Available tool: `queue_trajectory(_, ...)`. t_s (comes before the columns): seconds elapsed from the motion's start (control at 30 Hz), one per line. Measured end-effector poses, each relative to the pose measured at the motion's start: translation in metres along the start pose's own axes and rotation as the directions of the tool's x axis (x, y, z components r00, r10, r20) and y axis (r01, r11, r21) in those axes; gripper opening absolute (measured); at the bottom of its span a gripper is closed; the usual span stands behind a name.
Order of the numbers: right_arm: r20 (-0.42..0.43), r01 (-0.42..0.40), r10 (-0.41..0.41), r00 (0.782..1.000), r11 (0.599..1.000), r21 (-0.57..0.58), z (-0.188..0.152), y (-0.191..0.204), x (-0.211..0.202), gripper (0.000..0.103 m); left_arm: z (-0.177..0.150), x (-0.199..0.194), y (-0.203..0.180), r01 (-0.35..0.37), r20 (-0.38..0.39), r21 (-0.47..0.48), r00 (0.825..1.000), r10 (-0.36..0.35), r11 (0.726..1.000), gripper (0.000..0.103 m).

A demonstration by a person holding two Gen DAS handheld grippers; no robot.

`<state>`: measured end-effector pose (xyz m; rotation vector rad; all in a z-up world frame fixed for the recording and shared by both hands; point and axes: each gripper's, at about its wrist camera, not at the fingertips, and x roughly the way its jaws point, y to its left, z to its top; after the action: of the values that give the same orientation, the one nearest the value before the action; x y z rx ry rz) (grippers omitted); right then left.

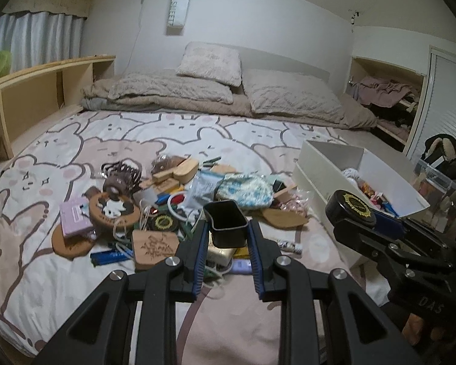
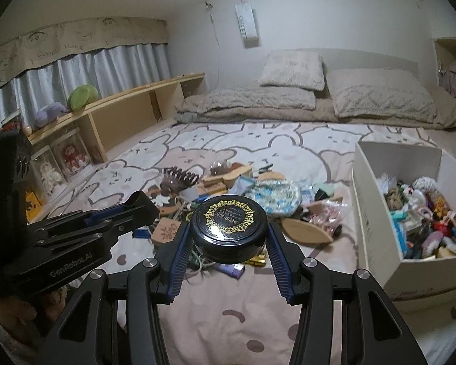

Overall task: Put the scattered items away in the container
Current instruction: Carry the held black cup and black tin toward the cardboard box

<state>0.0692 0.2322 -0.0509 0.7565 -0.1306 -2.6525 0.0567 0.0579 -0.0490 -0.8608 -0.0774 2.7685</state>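
**Over the bed: both tongs loaded, the box next**

Above the rabbit-print bed [image 1: 60, 289], the carry step was in hand, judging by how things lay: each hand had its item clear of the pile and neither had yet reached the container.

Farthest left lay the scattered heap [image 1: 155, 210], spread across the middle of the bedspread: a brown hair claw, wooden tags, a blue lighter, a pink card box, a patterned pouch and loops of cord, all overlapping. Much of it remained to be cleared, so the task looked well short of done.

Next came the left tongs [image 1: 228, 237], narrowed to a small gap and clamped on a small black rectangular tin [image 1: 226, 223], open side up, held above the near edge of the heap.

Further right, the right tongs [image 2: 229, 237] stood somewhat wider and gripped a round black jar with a gold-patterned lid [image 2: 228, 228] by its sides, lid upward and roughly level.

Rightmost sat the white box [image 2: 377, 228], on the bed beside the heap and already crowded with small things.

The next move seemed to call for swinging both loads right, over the near wall of the box, the right hand first since it was nearer, then lowering before releasing, as the fill was high and a round jar could roll off the mound.
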Motion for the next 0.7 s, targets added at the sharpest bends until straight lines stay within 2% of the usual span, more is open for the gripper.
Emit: queue_trajectory(0.7,0.124,0.084,-0.078,0.989,0.996,-0.038,0.044,-0.026,-0.05,0.05,0.05,-0.022,-0.045,0.084,0.102,0.046,0.991,-0.088,0.995,0.026)
